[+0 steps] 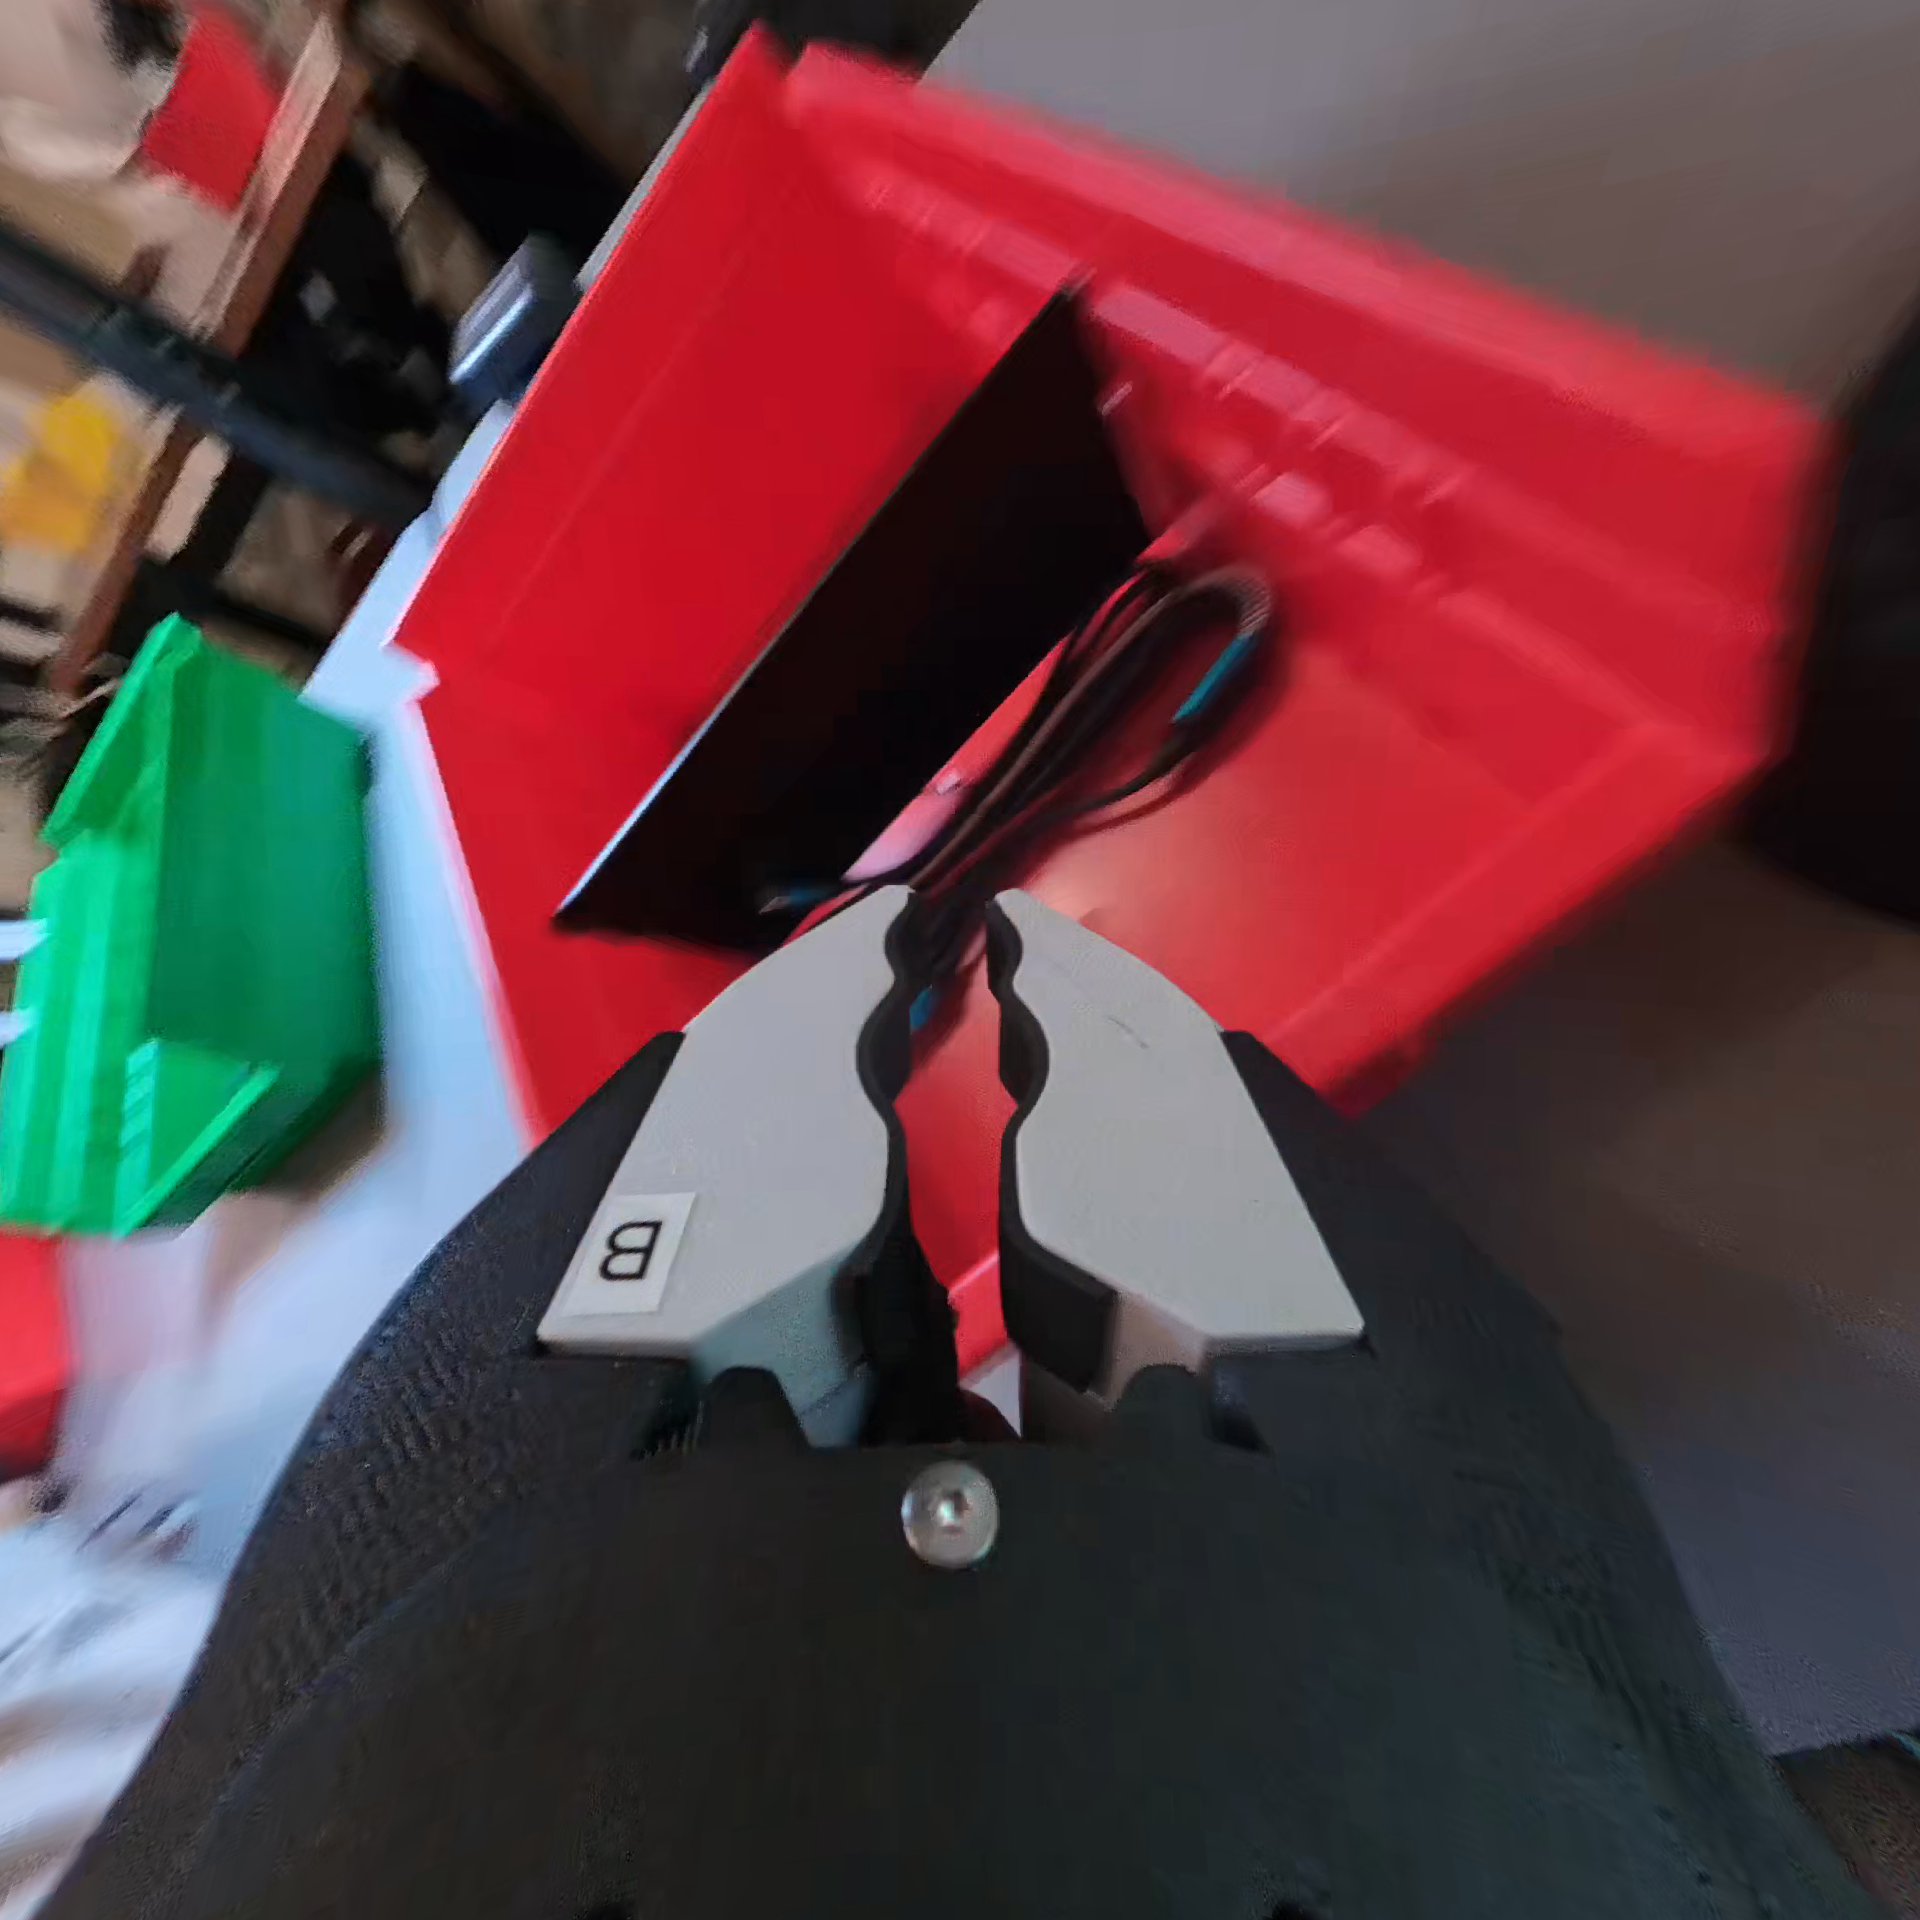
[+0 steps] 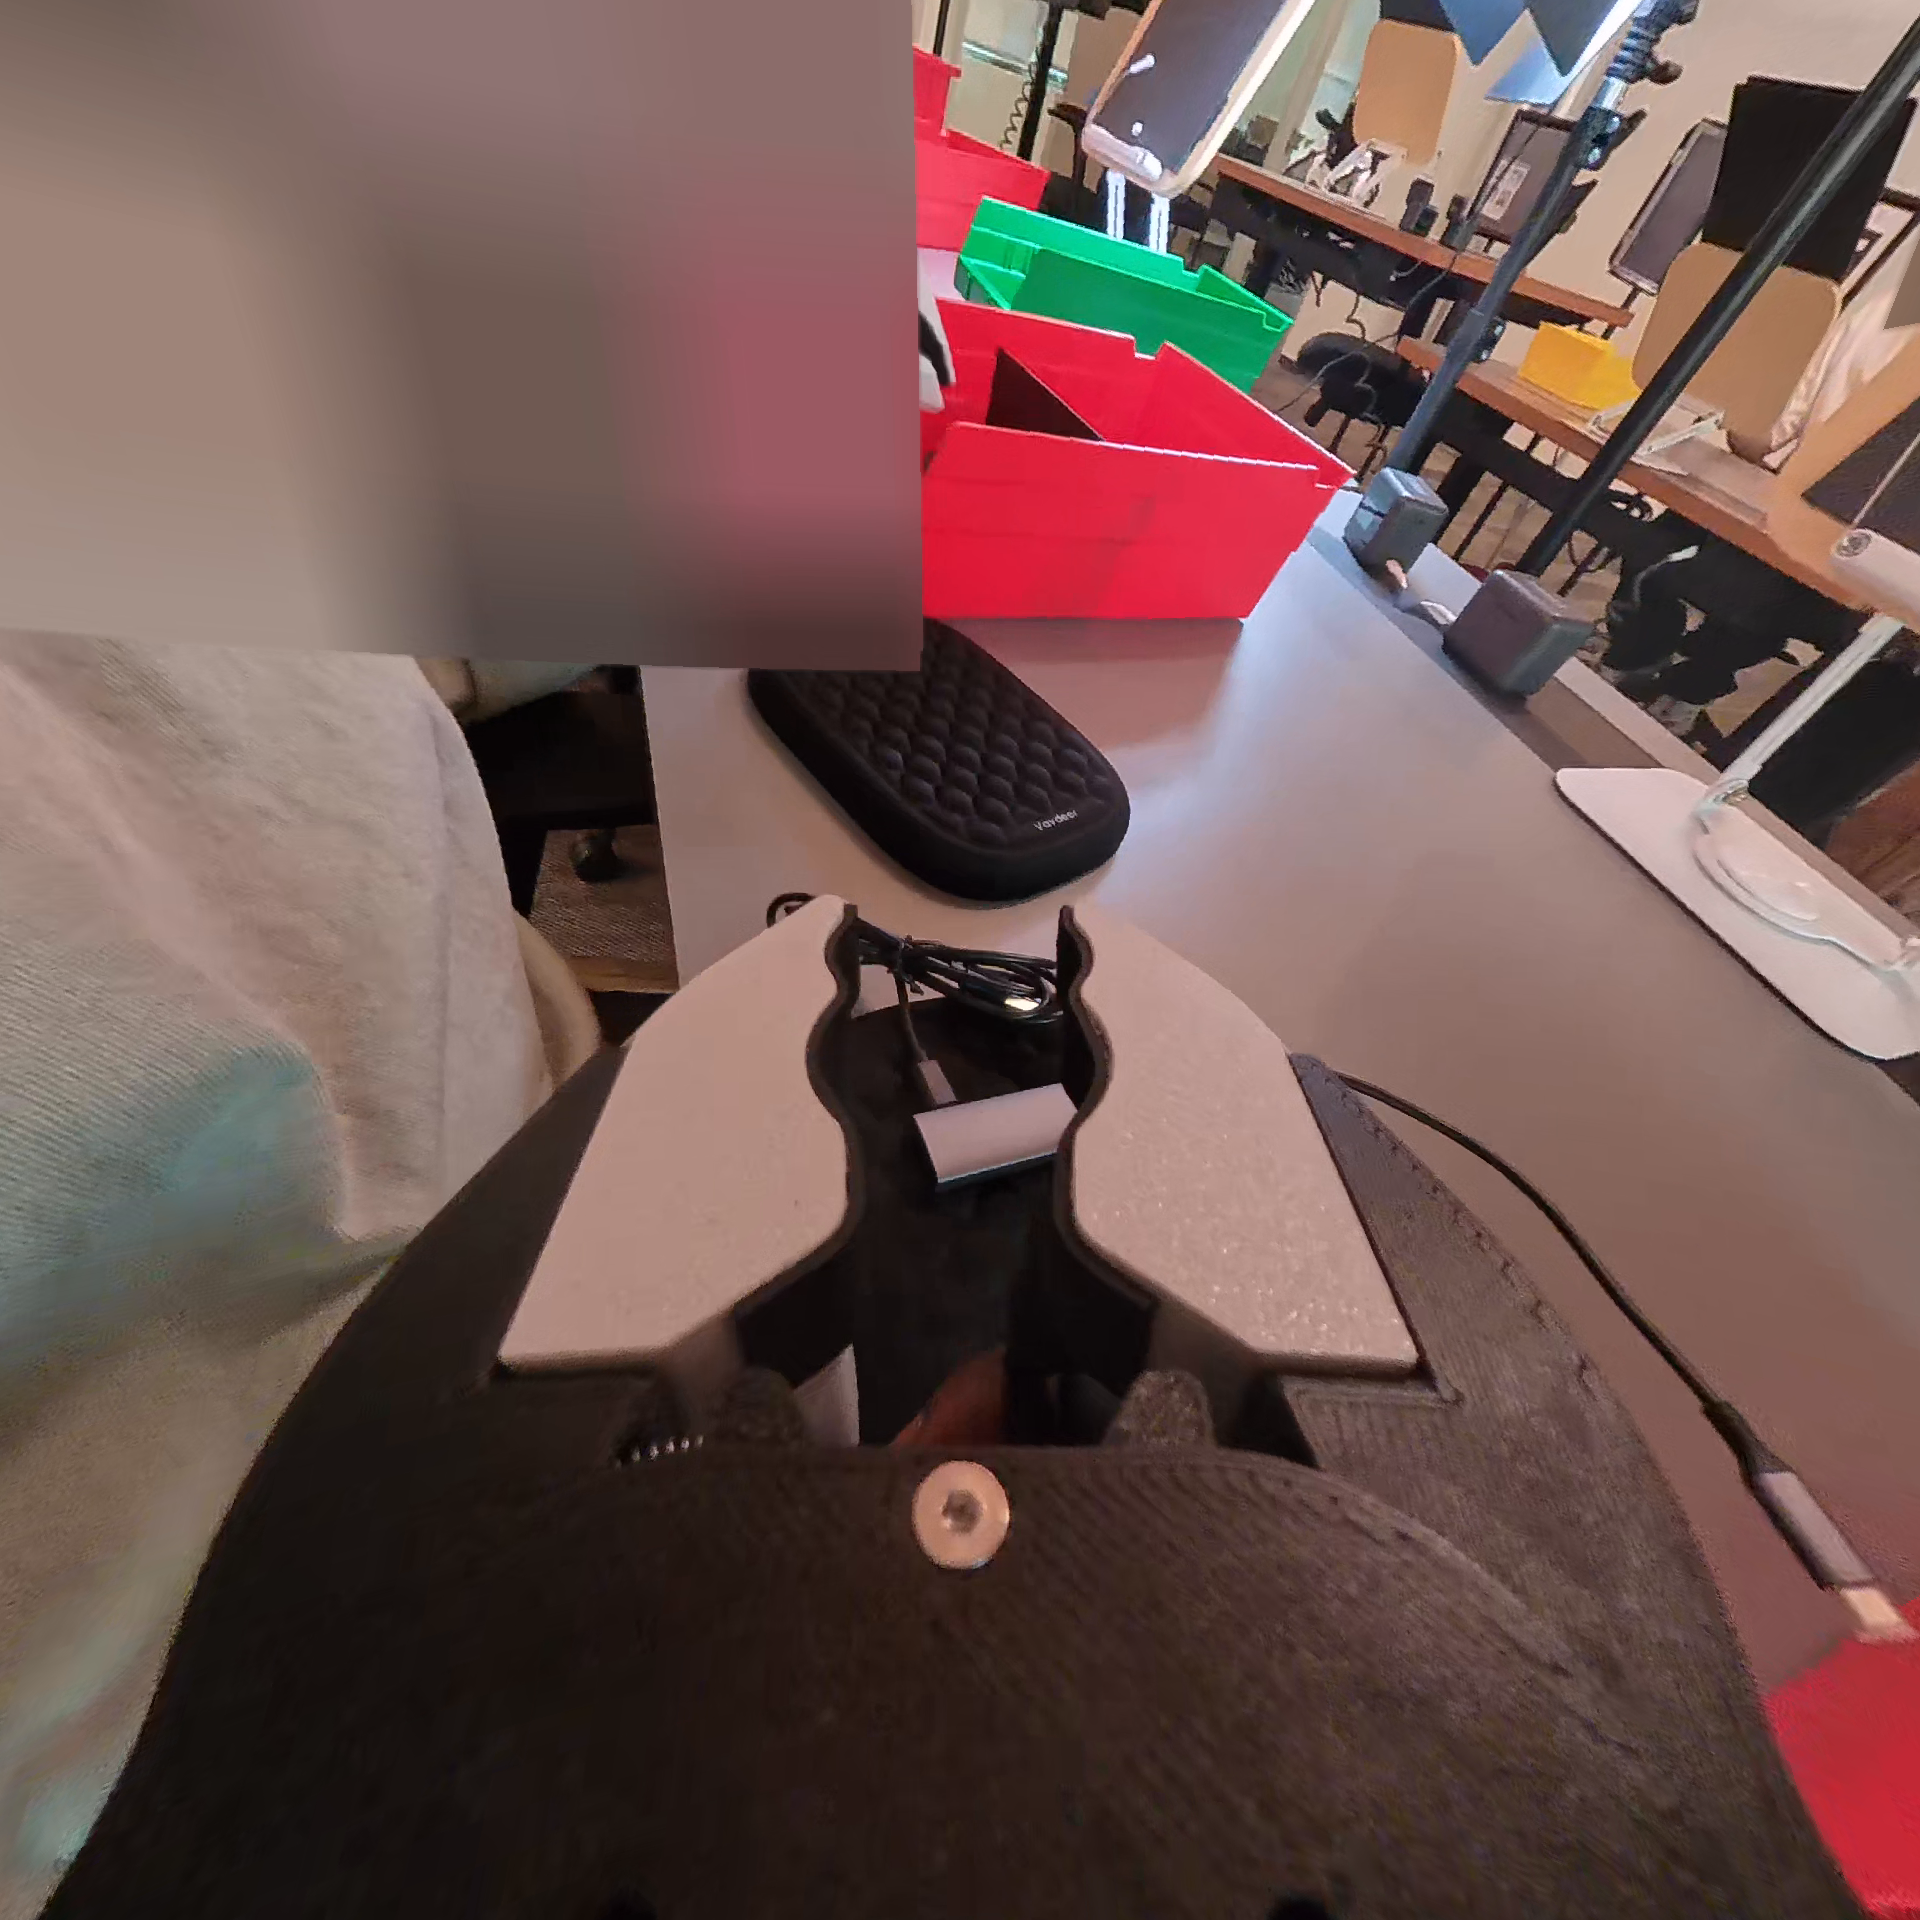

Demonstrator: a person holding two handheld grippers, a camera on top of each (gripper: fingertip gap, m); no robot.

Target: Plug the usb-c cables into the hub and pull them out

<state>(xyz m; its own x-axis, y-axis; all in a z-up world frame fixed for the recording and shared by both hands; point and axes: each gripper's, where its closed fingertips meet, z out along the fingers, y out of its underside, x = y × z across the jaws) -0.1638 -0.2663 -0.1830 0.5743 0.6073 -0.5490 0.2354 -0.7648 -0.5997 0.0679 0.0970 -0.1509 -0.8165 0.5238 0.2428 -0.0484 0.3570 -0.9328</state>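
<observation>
While left gripper [image 1: 951,920] pinches bundled black cables [image 1: 1049,748] over red plastic bin [image 1: 1455,499], right gripper [image 2: 956,940] spread around grey metal hub [image 2: 992,1143]: risks snagging, dropping bundle.

A red bin [image 2: 1101,520] stands on the grey table [image 2: 1351,935], and a black divider [image 2: 1029,400] is upright inside it. Behind it is a green bin [image 2: 1122,281]. Near the table's front edge lies a black wrist rest [image 2: 935,774] with a quilted surface. At the far edge sit two small grey cubes [image 2: 1517,634], well apart from the rest. On the right lies a flat white stand base [image 2: 1745,894]. A yellow bin [image 2: 1579,364] sits on a wooden table behind. A person's pale sleeve [image 2: 208,987] fills the left side.
</observation>
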